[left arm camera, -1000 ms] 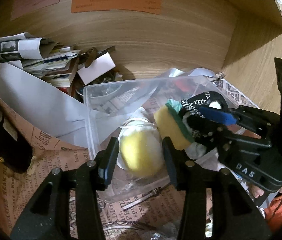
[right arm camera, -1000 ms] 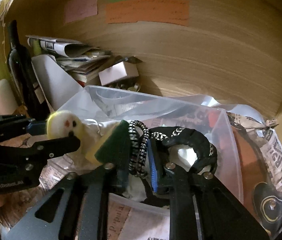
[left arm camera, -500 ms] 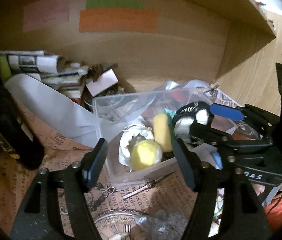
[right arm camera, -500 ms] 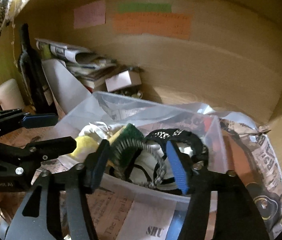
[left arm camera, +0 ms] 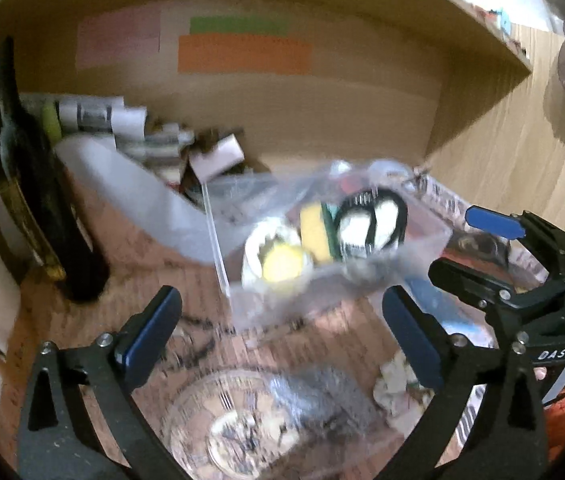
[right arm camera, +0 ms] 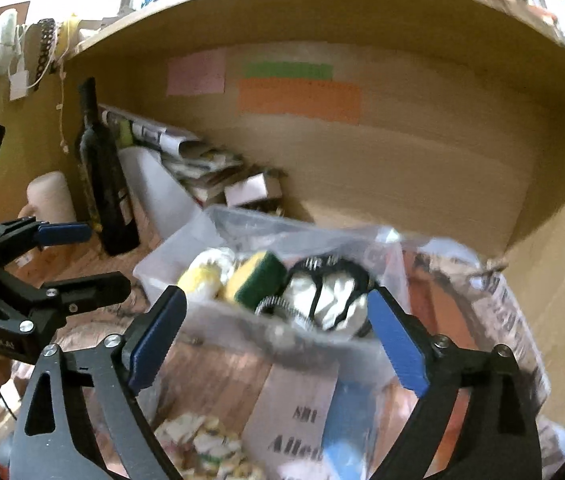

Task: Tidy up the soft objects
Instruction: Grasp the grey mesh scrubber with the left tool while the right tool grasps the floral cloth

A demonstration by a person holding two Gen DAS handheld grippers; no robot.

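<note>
Left wrist view: clear bin (left arm camera: pixel 422 236) holds yellow ball (left arm camera: pixel 282 266), sponge (left arm camera: pixel 316 232), black-white cord (left arm camera: pixel 374 222); both grippers' fingers spread, empty; newspaper-covered shelf (left arm camera: pixel 142 280).

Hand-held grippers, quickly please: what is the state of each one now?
Left hand-held gripper: open, holding nothing.
Right hand-held gripper: open, holding nothing.

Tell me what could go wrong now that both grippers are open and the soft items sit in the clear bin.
1. The tall dark glass bottle stands close beside the left gripper; a sideways swing might topple it.
2. The black-and-white braided cord is piled high by the clear plastic bin's front wall, near the open right gripper, and could snag.
</note>
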